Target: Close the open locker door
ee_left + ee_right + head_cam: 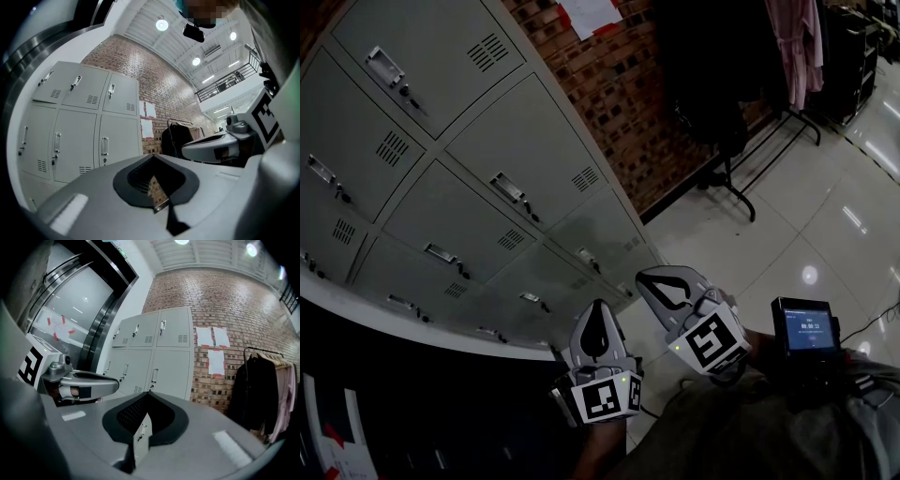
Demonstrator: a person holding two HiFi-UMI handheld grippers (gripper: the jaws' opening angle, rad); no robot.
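Note:
A bank of grey metal lockers stands against the brick wall, also in the left gripper view and the right gripper view. Every door I can see lies flush, each with a handle and a vent; no open door shows. My left gripper and right gripper hang side by side in front of the lockers' lower right corner, well short of them. The left gripper's jaws meet at the tip with nothing between them, and so do the right gripper's.
A brick wall with taped papers runs right of the lockers. A clothes rack with dark coats and a pink garment stands on the glossy tiled floor. A small screen device sits at my right. A dark ledge lies lower left.

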